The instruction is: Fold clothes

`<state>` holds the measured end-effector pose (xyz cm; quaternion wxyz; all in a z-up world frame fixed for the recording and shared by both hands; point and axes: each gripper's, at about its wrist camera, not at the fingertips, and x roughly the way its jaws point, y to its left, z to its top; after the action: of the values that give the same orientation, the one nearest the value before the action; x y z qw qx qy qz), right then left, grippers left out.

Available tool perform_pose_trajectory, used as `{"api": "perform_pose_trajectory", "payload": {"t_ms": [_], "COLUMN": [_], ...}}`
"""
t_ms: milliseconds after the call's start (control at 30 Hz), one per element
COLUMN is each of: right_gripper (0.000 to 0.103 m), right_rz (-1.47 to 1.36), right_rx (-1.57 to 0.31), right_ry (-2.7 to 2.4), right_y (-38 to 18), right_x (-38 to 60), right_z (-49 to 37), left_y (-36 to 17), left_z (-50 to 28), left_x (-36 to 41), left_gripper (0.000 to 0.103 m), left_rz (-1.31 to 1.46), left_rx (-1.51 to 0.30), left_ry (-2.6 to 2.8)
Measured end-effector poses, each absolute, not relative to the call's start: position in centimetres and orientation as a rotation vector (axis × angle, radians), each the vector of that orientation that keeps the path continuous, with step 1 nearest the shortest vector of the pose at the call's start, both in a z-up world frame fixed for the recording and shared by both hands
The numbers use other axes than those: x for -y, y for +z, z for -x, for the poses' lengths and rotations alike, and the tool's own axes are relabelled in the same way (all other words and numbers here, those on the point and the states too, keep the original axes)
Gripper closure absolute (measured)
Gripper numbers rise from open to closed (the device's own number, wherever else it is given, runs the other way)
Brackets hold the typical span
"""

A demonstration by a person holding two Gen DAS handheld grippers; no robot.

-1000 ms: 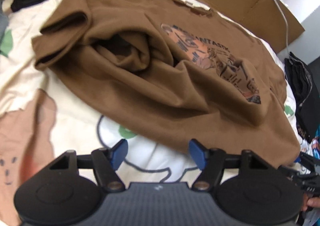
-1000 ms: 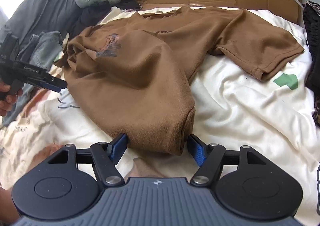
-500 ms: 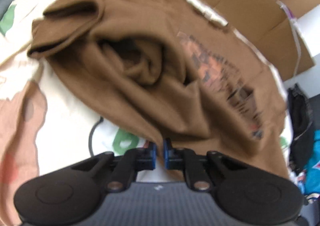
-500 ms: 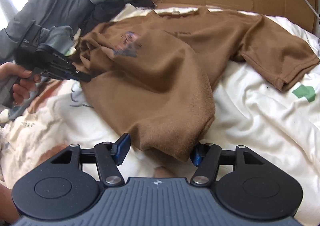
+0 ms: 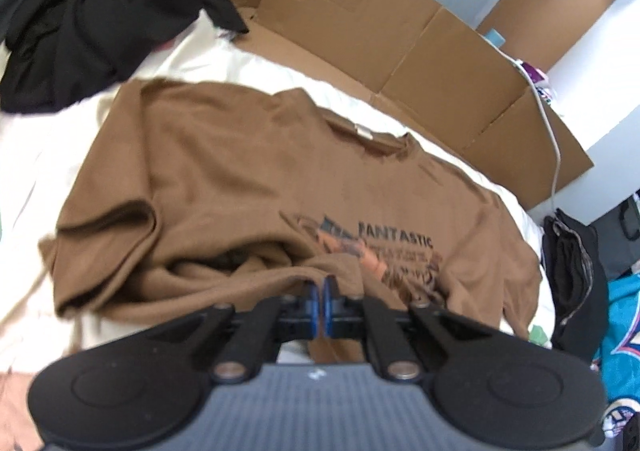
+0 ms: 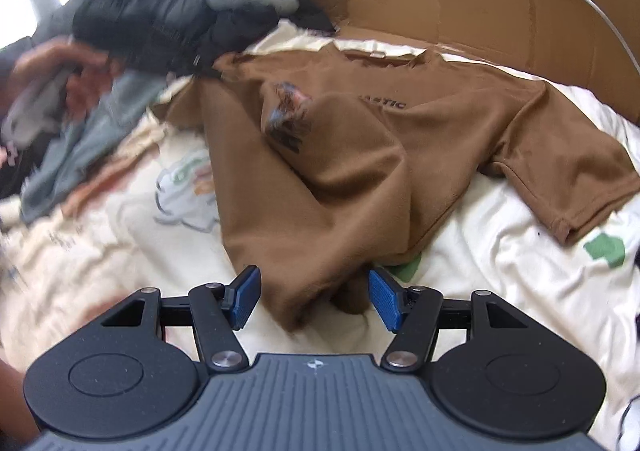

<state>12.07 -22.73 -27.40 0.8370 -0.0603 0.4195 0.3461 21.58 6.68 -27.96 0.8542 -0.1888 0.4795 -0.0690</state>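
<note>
Pinching the brown T-shirt (image 5: 248, 187) hem, left gripper (image 5: 319, 303); right gripper (image 6: 314, 297) jaws apart around its corner

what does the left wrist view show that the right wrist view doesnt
Only the left wrist view shows the left gripper shut on a fold of the brown t-shirt, and the teal garment at the right edge.

Only the right wrist view shows the right gripper with its fingers apart around the shirt's bunched hem, the spread sleeve, and a blurred hand.

Both show the shirt, the cream bedsheet and the cardboard.
</note>
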Motion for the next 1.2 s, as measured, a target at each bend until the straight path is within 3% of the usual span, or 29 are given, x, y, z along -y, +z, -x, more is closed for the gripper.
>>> {"api": "perform_pose_trajectory", "payload": {"t_ms": [167, 400, 600, 900, 1200], "right_gripper": [0.04, 0.04, 0.06, 0.06, 0.06], "right_rz": [0.197, 0.064, 0.027, -0.17, -0.141], "right_rx": [-0.902, -0.889, -0.886, -0.84, -0.904], "right_ry": [0.763, 0.747, 0.691, 0.617, 0.588], "right_y": [-28.4, -28.0, -29.0, -28.5, -31.1], "right_x": [22.8, 24.9, 26.2, 29.4, 30.2], "right_z": [-12.2, -12.3, -12.7, -14.0, -13.5], "left_y": [-28.7, -29.5, -29.9, -30.2, -30.3], "left_z": [-23.4, -24.5, -24.8, -25.2, -25.8], "left_x": [-5.9, -6.1, -6.0, -5.9, -5.6], "left_gripper": [0.1, 0.1, 0.1, 0.1, 0.1], "left_rz": [0.369, 0.369, 0.363, 0.334, 0.298], "left_rx": [-1.0, -1.001, -1.01, -1.023, -1.043], "left_ry": [-0.152, -0.152, -0.149, -0.146, -0.146]}}
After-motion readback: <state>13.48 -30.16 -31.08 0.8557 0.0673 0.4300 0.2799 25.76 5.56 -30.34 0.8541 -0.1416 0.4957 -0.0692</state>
